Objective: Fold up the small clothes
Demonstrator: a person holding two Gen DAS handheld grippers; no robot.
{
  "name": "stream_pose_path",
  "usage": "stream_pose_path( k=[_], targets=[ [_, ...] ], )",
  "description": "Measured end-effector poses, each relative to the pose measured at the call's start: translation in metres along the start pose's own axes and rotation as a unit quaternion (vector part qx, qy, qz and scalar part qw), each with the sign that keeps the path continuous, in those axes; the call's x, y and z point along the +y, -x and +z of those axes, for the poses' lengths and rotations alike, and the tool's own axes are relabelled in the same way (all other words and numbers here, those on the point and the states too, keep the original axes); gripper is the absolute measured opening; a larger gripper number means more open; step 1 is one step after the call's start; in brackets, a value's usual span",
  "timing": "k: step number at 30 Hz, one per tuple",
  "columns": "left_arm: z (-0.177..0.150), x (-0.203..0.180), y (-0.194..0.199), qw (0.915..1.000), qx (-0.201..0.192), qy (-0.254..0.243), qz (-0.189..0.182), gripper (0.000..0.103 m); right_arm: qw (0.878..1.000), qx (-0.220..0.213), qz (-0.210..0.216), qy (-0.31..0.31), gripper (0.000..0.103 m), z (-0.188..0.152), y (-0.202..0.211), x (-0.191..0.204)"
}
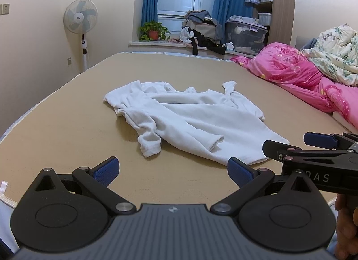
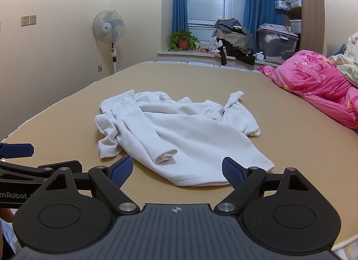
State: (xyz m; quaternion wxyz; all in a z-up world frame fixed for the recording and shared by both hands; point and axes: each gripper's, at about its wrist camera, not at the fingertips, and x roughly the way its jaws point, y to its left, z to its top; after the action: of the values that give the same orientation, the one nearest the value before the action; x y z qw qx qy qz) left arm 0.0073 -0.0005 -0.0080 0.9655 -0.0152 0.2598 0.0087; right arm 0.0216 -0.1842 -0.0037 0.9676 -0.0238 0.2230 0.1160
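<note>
A small white long-sleeved garment [image 1: 185, 117] lies crumpled on the tan bed surface [image 1: 67, 130], its sleeves bunched and its hem toward me. My left gripper [image 1: 172, 170] hovers open just short of the hem, nothing between its blue pads. In the right wrist view the same garment [image 2: 179, 130] lies ahead, and my right gripper [image 2: 176, 171] is open with its blue pads either side of the near hem, not touching it. The right gripper shows at the right edge of the left wrist view, held by a hand [image 1: 345, 226]. The left gripper's blue fingertip [image 2: 18, 150] shows at the left of the right wrist view.
A pink quilt [image 1: 302, 76] and a floral quilt [image 1: 335, 52] are heaped on the bed's right side. Beyond the bed stand a white fan [image 1: 81, 18], a potted plant [image 1: 153, 30], a clothes pile [image 1: 201, 29] and a plastic storage bin [image 1: 246, 33] under the blue-curtained window.
</note>
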Motion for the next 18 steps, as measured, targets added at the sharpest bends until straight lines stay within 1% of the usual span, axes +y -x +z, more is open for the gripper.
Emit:
stream_pose_path(
  k=[3, 4, 5, 7, 9, 11, 13, 14, 15, 16, 17, 18],
  targets=[
    [0.000, -0.001, 0.001, 1.0000, 0.001, -0.004, 0.004, 0.103, 1.000, 0.000, 0.004, 0.003, 0.082, 0.000, -0.002, 0.001],
    [0.000, -0.001, 0.001, 1.0000, 0.000, -0.006, 0.006, 0.103, 1.000, 0.000, 0.006, 0.003, 0.078, 0.000, -0.001, 0.000],
    [0.000, 0.000, 0.001, 0.9999, -0.002, -0.009, 0.009, 0.103, 1.000, -0.002, 0.009, 0.002, 0.077, 0.001, -0.001, 0.000],
    [0.002, 0.003, 0.002, 0.9998, -0.007, -0.011, 0.015, 0.103, 1.000, -0.011, 0.004, 0.002, 0.070, 0.003, 0.000, -0.002],
    [0.006, 0.009, 0.002, 0.9996, -0.011, -0.008, 0.023, 0.103, 0.999, -0.033, -0.014, 0.018, 0.070, 0.008, 0.002, -0.004],
    [0.013, 0.016, -0.001, 0.9993, -0.006, -0.013, 0.034, 0.103, 0.998, -0.042, -0.023, 0.041, 0.070, 0.016, -0.002, -0.012],
    [0.027, 0.023, -0.006, 0.9988, 0.001, -0.029, 0.038, 0.102, 0.997, -0.056, -0.035, 0.050, 0.070, 0.027, -0.007, -0.025],
    [0.035, 0.026, -0.008, 0.9982, 0.002, -0.043, 0.042, 0.102, 0.996, -0.059, -0.033, 0.051, 0.070, 0.034, -0.012, -0.034],
    [0.043, 0.030, -0.010, 0.9978, -0.002, -0.052, 0.041, 0.102, 0.996, -0.058, -0.031, 0.053, 0.071, 0.040, -0.018, -0.044],
    [0.050, 0.035, -0.016, 0.9982, -0.007, -0.049, 0.033, 0.102, 0.997, -0.050, -0.032, 0.057, 0.074, 0.044, -0.027, -0.053],
    [0.055, 0.037, -0.023, 0.9978, 0.008, -0.058, 0.032, 0.102, 0.996, -0.046, -0.039, 0.064, 0.076, 0.047, -0.037, -0.062],
    [0.061, 0.041, -0.032, 0.9977, 0.014, -0.059, 0.028, 0.102, 0.996, -0.037, -0.043, 0.064, 0.080, 0.049, -0.048, -0.070]
  ],
)
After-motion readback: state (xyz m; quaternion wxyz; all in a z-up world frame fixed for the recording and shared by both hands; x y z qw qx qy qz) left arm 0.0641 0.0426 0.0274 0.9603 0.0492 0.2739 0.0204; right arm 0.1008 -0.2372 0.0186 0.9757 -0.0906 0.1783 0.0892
